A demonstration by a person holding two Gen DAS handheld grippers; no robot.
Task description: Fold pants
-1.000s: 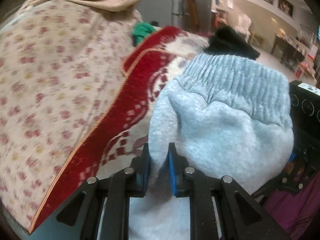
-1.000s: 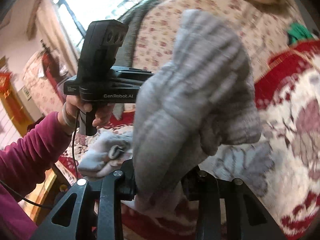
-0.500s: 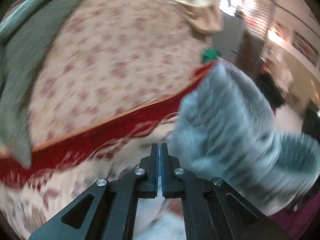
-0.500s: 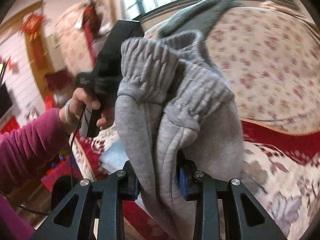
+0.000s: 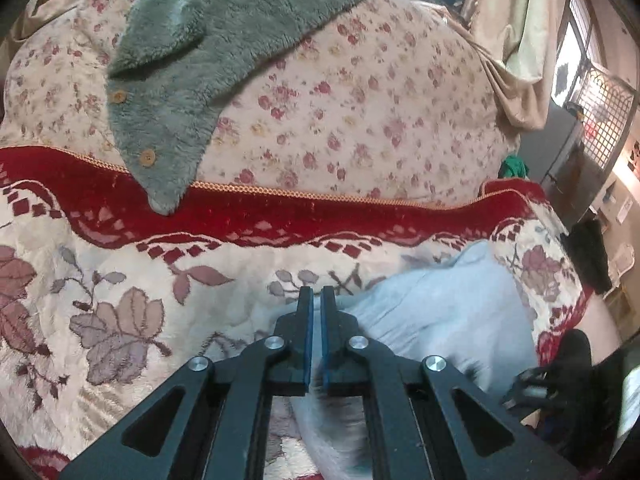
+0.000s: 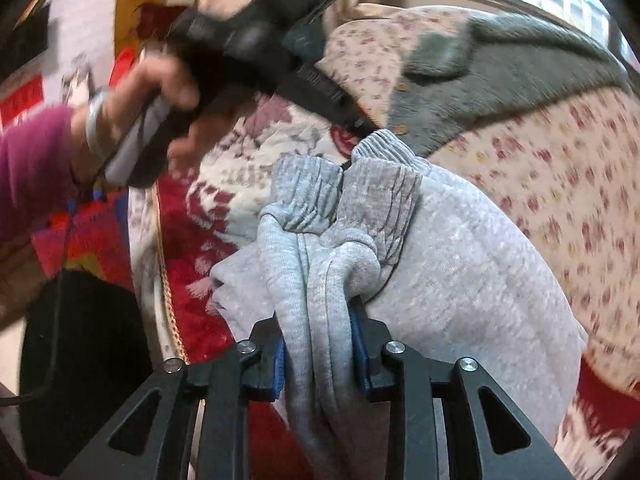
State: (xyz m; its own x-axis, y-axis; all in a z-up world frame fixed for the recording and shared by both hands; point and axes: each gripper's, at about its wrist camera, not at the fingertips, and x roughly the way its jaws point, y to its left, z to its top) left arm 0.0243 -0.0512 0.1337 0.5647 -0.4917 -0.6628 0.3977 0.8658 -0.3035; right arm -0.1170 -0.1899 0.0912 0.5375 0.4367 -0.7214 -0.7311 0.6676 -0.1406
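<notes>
With the right gripper (image 6: 319, 346) clamped on the bunched grey pants (image 6: 460, 264) and the left gripper (image 5: 315, 300) closed empty, folding is mid-step; next, lay the waistband flat.

You will find no text, brand or number that reads in either view. The other gripper (image 6: 256, 36), up at the far left in the right wrist view, is too blurred to show any lettering. Papers on the far right wall (image 5: 618, 204) are too small to make out.
</notes>
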